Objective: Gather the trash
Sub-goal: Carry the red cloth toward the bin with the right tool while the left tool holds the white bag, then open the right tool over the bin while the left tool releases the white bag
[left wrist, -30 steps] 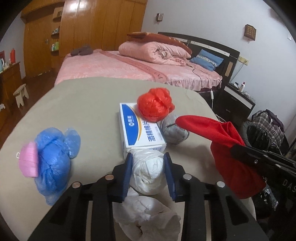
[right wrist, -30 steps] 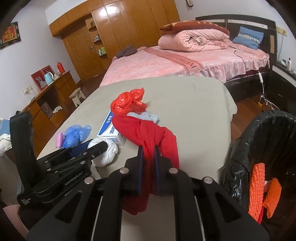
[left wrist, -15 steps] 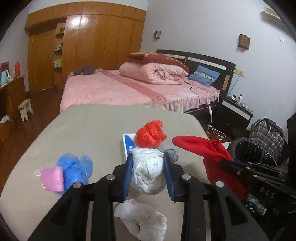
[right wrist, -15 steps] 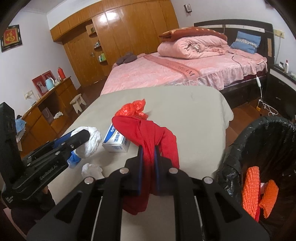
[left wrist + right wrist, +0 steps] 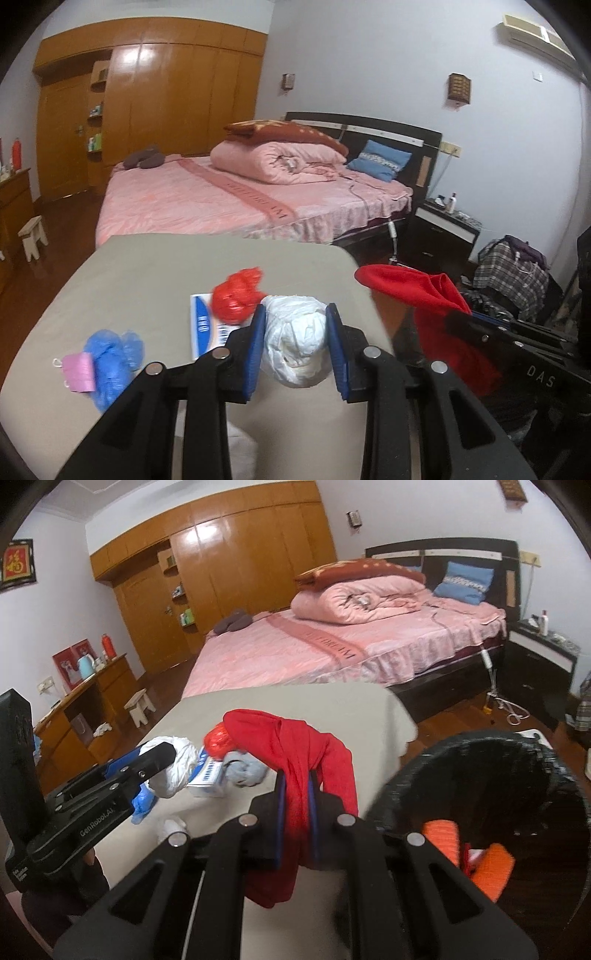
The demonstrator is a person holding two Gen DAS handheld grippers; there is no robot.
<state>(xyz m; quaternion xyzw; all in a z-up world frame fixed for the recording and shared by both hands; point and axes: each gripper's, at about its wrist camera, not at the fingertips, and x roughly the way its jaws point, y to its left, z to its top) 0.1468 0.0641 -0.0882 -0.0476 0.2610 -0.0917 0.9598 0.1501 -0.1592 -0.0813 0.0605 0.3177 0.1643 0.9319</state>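
Behind everything, the pink bed (image 5: 236,206) fills the far side of the room, and your beige worktop (image 5: 155,280) runs from its foot toward you. At the near right, just off the worktop's edge, stands the black-lined trash bin (image 5: 491,775), with orange pieces (image 5: 480,856) lying inside it. Your right hand-held gripper (image 5: 295,805) has its jaws nearly together, pinching a red cloth (image 5: 295,746) that drapes over and hangs below the fingers, close beside the bin's rim and clear of the worktop. Your left hand-held gripper (image 5: 295,336) sits partly open around a crumpled white plastic bag (image 5: 295,339), the blue pads pressing it on both sides, and the bundle is held above the surface. On the worktop, beyond that bag, a white and blue box (image 5: 205,328) lies flat with a crumpled red plastic bag (image 5: 236,299) just at its far right corner. From the right camera, a pale grey-blue wad (image 5: 245,771) rests against the box's right side. At the left of the worktop lies a blue plastic bundle (image 5: 110,350) with a pink face mask (image 5: 77,371) touching its left side. A small white scrap (image 5: 173,827) lies near you, below the left gripper.
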